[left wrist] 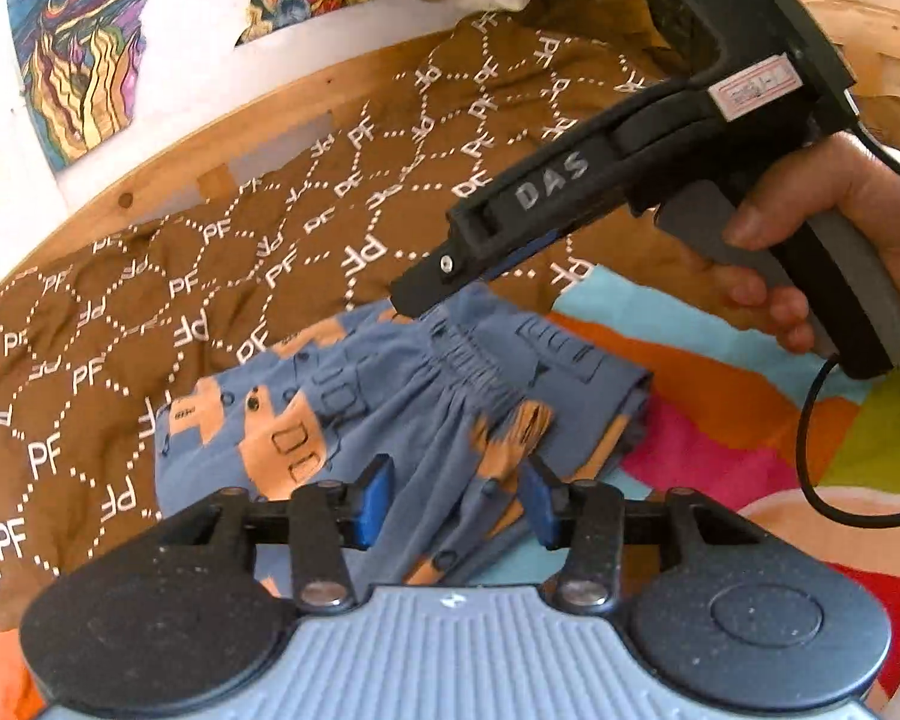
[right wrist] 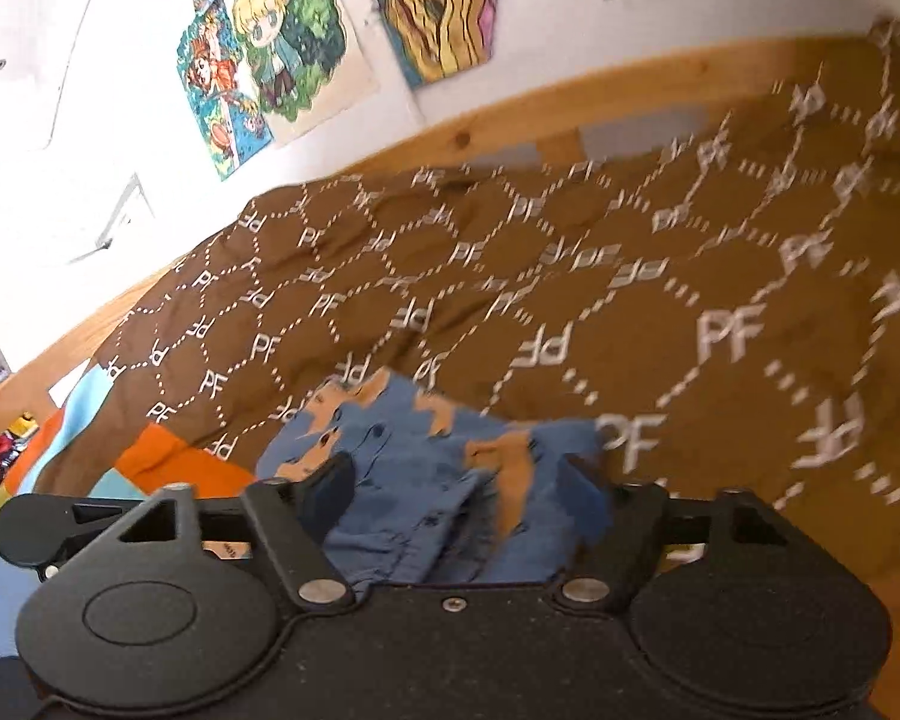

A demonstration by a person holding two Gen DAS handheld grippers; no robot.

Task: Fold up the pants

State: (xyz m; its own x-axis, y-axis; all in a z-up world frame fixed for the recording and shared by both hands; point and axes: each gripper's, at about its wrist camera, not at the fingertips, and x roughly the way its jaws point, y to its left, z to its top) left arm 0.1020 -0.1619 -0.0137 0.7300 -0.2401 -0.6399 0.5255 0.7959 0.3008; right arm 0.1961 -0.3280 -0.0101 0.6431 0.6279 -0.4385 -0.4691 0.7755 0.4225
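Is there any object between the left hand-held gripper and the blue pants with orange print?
Nothing visible does. The left hand-held gripper has its blue pads apart, with the blue pants with orange print directly between and ahead of them. The right hand-held gripper touches the pants' far edge, not in the path.

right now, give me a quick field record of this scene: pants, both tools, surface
pants: blue pants with orange print, bunched, elastic waistband showing
left tool: left tool, blue pads apart, pants fabric between them
right tool: right tool, tip at the waistband edge; whether it is gripping cannot be told
surface: brown PF blanket over a multicolour cover
fold status: not neatly folded yet
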